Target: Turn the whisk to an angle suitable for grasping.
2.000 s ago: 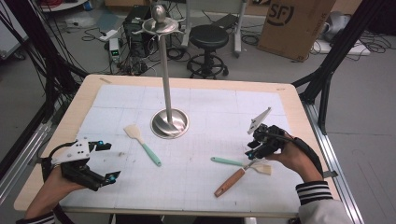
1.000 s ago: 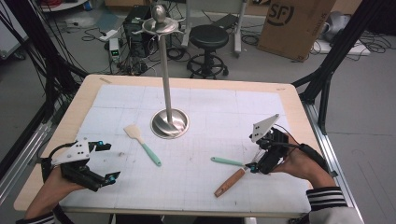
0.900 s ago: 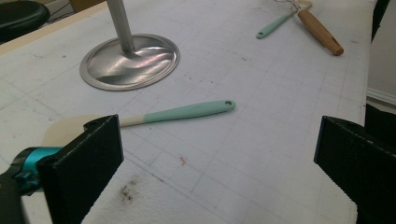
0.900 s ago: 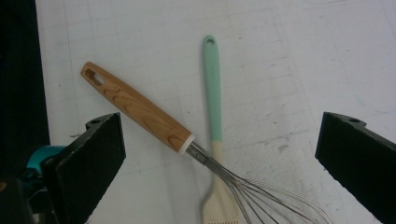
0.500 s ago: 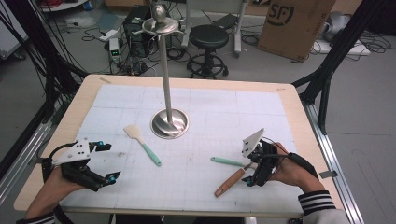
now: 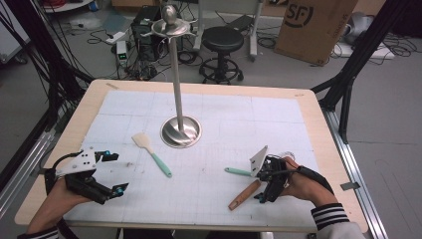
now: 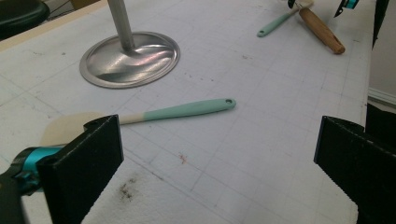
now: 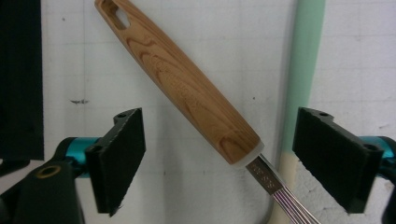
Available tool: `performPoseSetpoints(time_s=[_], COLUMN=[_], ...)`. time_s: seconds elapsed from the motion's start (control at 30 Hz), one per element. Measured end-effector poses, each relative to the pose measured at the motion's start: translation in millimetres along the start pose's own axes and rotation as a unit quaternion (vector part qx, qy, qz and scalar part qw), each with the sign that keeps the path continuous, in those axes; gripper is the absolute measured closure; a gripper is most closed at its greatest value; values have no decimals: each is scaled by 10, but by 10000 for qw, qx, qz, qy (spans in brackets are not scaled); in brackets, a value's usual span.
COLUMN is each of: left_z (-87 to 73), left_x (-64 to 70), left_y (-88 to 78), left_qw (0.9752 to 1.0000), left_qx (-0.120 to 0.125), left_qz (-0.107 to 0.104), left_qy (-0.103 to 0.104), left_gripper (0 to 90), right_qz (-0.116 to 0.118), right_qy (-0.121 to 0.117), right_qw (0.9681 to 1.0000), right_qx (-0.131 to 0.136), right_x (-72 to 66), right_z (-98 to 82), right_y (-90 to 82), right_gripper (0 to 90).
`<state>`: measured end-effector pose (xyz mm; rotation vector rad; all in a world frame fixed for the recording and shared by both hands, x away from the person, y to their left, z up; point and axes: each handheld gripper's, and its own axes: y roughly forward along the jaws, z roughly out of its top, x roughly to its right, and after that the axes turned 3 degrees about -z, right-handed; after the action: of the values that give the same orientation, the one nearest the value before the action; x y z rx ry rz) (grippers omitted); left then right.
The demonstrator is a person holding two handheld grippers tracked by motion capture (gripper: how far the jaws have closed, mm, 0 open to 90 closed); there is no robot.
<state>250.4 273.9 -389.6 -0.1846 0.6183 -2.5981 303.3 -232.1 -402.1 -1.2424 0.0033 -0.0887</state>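
Two utensils cross under the right tool (image 6: 266, 185): its spread jaws, just closing, straddle the wooden-handled utensil (image 8: 187, 88) lying on the counter (image 6: 298, 114), probably to lift it. Left tool (image 6: 107, 174) rests released.

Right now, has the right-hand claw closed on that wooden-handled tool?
Not yet: right gripper has been closing, pads clear of the wooden handle between them.

text: "SF" | on: cardboard box (image 6: 312, 27) | behind table
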Motion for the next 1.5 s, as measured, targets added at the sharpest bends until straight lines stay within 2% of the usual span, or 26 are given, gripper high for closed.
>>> performPoseSetpoints(time_s=[0.07, 0.17, 0.2, 0.27, 0.37, 0.5, 0.67, 0.9, 1.07, 1.17, 1.3, 1.5], left_z=[0, 0, 0, -2, -4, 1, -1, -1, -2, -1, -1, -1], left_x=[0, 0, -1, -4, -4, -3, -3, -1, 0, 0, 0, -1], left_y=[-2, -3, -2, 0, 5, 4, 8, 13, 17, 16, 15, 17], left_qw=[10000, 10000, 10000, 10000, 10000, 10000, 10000, 10000, 10000, 10000, 10000, 10000], left_qx=[1, 4, 4, -9, -16, -25, -24, -18, -15, -27, -25, -17], left_qz=[-3, -2, -3, 2, -17, -13, -13, -15, -22, -27, -25, -26], left_qy=[-2, -4, -3, -2, -1, 9, -5, -15, -29, -10, -10, -15], left_gripper=[19, 19, 19, 19, 19, 19, 18, 19, 19, 19, 19, 19], right_qz=[37, 37, 37, 26, -1, -64, -64, -209, -197, -271, -211, -314], right_qy=[-35, -146, -146, -237, -331, -488, -540, -710, -776, -849, -898, -997], right_qw=[10000, 9998, 9998, 9995, 9991, 9982, 9979, 9965, 9959, 9949, 9944, 9932], right_qx=[-40, -132, -132, -183, -247, -349, -365, -394, -422, -478, -521, -519], right_x=[2, 4, 4, 6, 2, -1, 17, 31, 50, 58, 81, 102], right_z=[7, 21, 21, 24, 43, 76, 85, 104, 122, 152, 196, 211], right_y=[12, 46, 46, 58, 69, 97, 105, 91, 98, 95, 99, 89], right_gripper=[231, 332, 332, 398, 444, 468, 493, 555, 576, 610, 654, 688])
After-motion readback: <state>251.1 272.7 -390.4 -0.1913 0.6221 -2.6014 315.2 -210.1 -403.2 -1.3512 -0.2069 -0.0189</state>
